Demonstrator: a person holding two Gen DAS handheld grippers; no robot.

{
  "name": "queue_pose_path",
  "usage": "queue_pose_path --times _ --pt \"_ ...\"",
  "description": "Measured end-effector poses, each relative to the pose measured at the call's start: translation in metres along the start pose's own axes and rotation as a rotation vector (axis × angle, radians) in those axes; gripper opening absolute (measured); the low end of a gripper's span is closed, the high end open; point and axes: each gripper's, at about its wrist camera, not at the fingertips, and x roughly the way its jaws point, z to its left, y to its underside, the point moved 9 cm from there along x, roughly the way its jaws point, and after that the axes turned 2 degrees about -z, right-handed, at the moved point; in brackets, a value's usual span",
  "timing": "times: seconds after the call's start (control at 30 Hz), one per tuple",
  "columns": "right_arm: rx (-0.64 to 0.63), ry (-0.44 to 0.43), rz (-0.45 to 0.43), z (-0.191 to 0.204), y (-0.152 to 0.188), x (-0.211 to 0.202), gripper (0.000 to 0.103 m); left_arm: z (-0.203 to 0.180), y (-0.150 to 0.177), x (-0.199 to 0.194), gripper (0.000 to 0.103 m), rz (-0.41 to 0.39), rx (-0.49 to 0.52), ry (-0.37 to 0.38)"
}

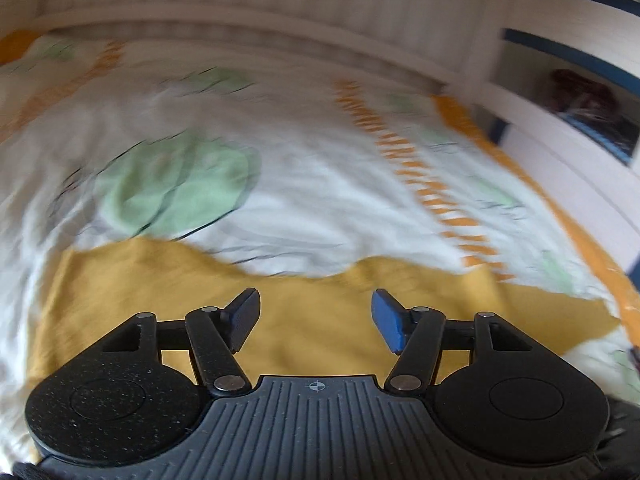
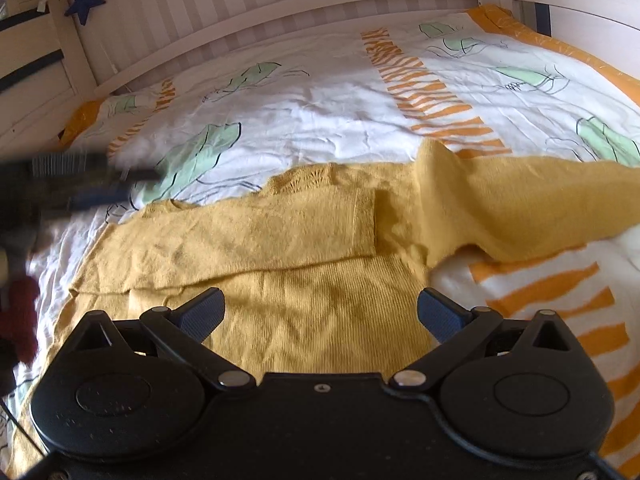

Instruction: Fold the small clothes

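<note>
A mustard-yellow knitted sweater (image 2: 304, 312) lies flat on the bed. One sleeve (image 2: 256, 236) is folded across its body, and the other sleeve (image 2: 540, 208) stretches out to the right. My right gripper (image 2: 320, 314) is open just above the sweater's lower body, nothing between its fingers. My left gripper (image 1: 316, 320) is also open, over the yellow sweater (image 1: 320, 300), and holds nothing. In the right wrist view the left gripper (image 2: 80, 184) appears as a dark blur at the far left, beyond the sweater's edge.
The bed cover (image 2: 340, 112) is white with green leaves and orange stripes. A white slatted bed rail (image 2: 280, 12) runs along the far side. A shelf unit (image 1: 580, 92) stands at the right. A dark red sleeve (image 2: 20, 316) shows at the left edge.
</note>
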Motion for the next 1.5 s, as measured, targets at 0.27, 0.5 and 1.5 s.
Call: queue_pose_path --times 0.27,0.5,1.5 --pt "-0.004 -0.002 -0.023 -0.006 -0.016 0.023 0.088 0.122 0.029 0.013 0.059 0.067 -0.142 -0.271" --pt "0.005 0.014 0.003 -0.019 -0.031 0.054 0.073 0.129 0.042 0.008 0.062 -0.034 -0.056 -0.306" --pt "0.066 -0.11 0.036 -0.075 -0.07 0.029 0.076 0.128 0.05 0.01 0.069 -0.089 -0.033 -0.301"
